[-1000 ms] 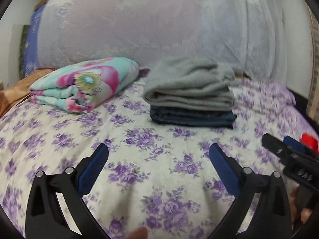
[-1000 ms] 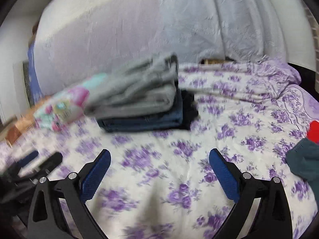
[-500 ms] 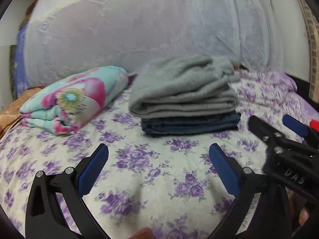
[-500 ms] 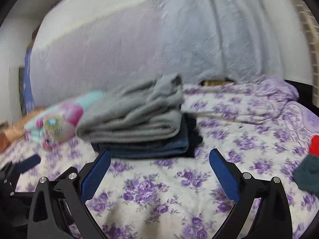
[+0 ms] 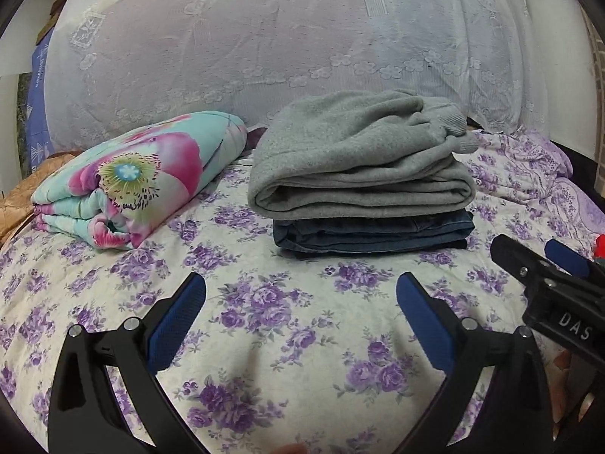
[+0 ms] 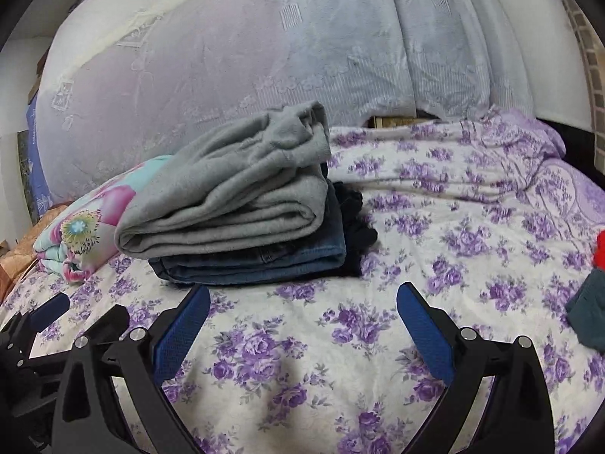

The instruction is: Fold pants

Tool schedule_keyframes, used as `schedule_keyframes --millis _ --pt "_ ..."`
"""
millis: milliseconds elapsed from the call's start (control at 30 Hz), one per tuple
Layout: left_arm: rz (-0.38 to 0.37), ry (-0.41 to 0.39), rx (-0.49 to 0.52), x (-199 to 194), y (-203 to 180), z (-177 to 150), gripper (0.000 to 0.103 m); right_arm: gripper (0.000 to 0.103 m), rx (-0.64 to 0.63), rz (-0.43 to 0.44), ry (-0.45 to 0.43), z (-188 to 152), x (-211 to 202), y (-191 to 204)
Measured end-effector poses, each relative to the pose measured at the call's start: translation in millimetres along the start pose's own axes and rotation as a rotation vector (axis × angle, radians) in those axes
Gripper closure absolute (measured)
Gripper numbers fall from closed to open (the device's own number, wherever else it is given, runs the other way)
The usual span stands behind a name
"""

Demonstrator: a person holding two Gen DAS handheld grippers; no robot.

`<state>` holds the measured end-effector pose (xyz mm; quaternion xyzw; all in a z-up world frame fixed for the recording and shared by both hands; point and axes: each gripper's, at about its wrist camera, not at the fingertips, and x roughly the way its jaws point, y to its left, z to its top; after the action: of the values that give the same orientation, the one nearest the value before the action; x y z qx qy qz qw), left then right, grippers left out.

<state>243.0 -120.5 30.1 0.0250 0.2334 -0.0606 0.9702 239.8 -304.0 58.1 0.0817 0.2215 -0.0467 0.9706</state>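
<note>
Both wrist views have closed in on the stack since a second ago, on the white bedsheet with purple flowers. Folded grey fleece pants lie on folded dark blue jeans, just beside my rolled turquoise-and-pink floral blanket. My left gripper and right gripper hover over bare sheet, jaws spread wide, gripping nothing.

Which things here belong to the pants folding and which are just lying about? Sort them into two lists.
Belongs to the job:
- grey sweatpants, folded, on top of the stack
- blue jeans, folded beneath them
- left gripper, open
- right gripper, open

Just lying about:
- floral quilt, folded beside the stack
- purple-flowered bedsheet
- lace curtain
- dark teal cloth
- red item, cut off at the edge
</note>
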Motion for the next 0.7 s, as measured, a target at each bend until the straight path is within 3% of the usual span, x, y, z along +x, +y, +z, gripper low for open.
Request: schedule_keyframes --millis 567,700 --pt "-0.007 -0.030 0.045 -5.5 -8.4 -1.2 0.005 0.003 -0.001 -0.002 0.006 -1.6 0.4 -0.2" --pt "0.000 -0.007 0.044 -1.7 -8.6 -1.0 0.005 0.003 -0.003 -0.003 0.008 -1.9 1.1 0.6"
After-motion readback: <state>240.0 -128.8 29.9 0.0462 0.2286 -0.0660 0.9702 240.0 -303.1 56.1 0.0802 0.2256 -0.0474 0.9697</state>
